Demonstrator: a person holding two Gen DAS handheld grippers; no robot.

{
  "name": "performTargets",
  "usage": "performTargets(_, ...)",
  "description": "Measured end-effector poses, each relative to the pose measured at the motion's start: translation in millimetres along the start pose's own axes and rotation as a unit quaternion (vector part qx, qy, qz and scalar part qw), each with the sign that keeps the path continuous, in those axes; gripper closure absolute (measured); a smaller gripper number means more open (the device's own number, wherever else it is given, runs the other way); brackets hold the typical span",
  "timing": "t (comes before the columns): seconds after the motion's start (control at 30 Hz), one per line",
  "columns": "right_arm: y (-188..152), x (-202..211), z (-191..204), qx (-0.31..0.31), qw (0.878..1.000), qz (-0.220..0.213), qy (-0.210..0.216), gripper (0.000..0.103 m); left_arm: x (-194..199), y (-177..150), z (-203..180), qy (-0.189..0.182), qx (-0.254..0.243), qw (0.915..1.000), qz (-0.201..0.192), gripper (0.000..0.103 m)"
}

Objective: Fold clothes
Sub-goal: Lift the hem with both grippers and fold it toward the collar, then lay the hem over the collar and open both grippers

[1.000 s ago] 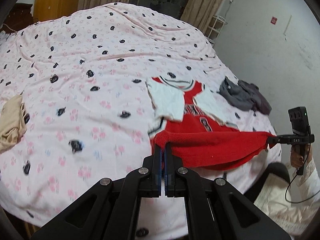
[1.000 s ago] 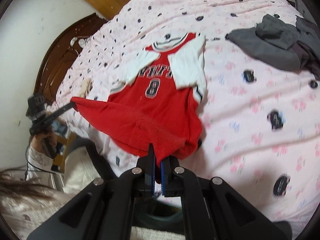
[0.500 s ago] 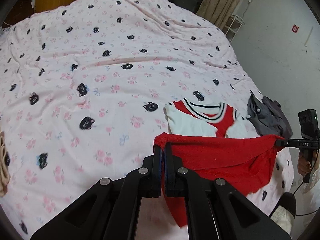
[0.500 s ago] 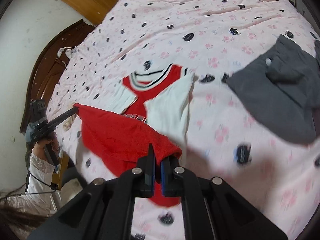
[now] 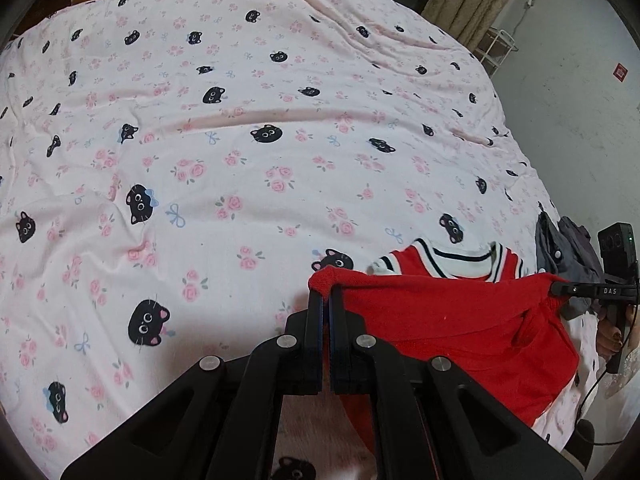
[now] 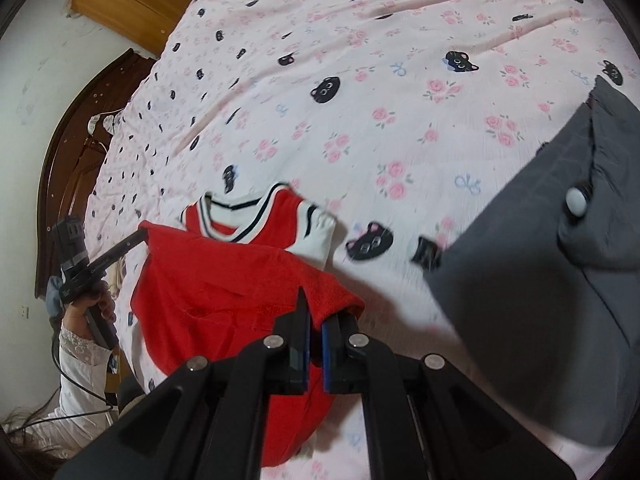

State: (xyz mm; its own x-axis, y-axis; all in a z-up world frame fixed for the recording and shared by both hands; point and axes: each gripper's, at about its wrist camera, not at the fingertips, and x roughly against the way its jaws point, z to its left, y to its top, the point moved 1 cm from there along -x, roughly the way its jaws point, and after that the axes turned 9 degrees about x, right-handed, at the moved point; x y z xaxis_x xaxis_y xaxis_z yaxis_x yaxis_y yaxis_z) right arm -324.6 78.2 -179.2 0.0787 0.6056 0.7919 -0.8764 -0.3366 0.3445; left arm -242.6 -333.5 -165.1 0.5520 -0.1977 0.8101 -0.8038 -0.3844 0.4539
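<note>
Left gripper point(image 5: 326, 300): fingers pressed together on one corner of the red hem, cloth bunched over the tips
Right gripper point(image 6: 316, 312): fingers nearly together, pinching the other hem corner; a red lip of cloth folds over the tips
Jersey point(image 5: 452, 324): red, white-trimmed; it lies on the bed point(image 5: 240, 160) ahead of and between the two pairs of fingers, its hem lifted and carried over the body toward the collar point(image 5: 456, 258)
Hem edge: stretched fairly taut from one pair of fingers to the other, sagging a little at the middle, just short of the collar
Long axis: collar to hem, running away from the fingers toward the far side of the bed; the held edge lies across it
Pointing: collar faces away from the fingers, opening upward
Sleeve point(image 6: 320, 236): white, peeks out beyond the held edge on the right-finger side
Risk, skew: one corner set down ahead of the other would leave a slanted fold
Risk, slack: the sagging middle could land as a crease or roll under
Risk, slip: grip is at the very corners, so a pull apart could draw knit out of the fingers
Risk, neighbour: grey garment point(image 6: 540, 280) lies close beside the right fingers and could be snagged or overlapped
Stage, judged: bottom-to-top fold under way, edges not yet laid
</note>
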Motion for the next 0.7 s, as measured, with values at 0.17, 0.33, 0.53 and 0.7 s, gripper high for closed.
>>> performTargets(0.17, 12, -16, -12, -0.012, 1.000, 0.006, -0.001, 0.099, -13, 4, 7, 0.004, 0.011, 0.9999, 0.003, 0.101)
performTargets(0.33, 20, -25, -18, -0.020, 1.000, 0.007, 0.001, 0.099, -21, 7, 15, 0.009, 0.023, 0.9997, 0.003, 0.101)
performTargets(0.53, 29, -31, -22, -0.030, 0.999, 0.011, -0.001, 0.098, -27, 14, 21, 0.017, 0.031, 0.9994, 0.002, 0.101)
performTargets(0.7, 36, -29, -25, -0.040, 0.999, 0.014, -0.003, 0.097, -17, 22, 28, 0.048, 0.038, 0.9978, -0.026, 0.100)
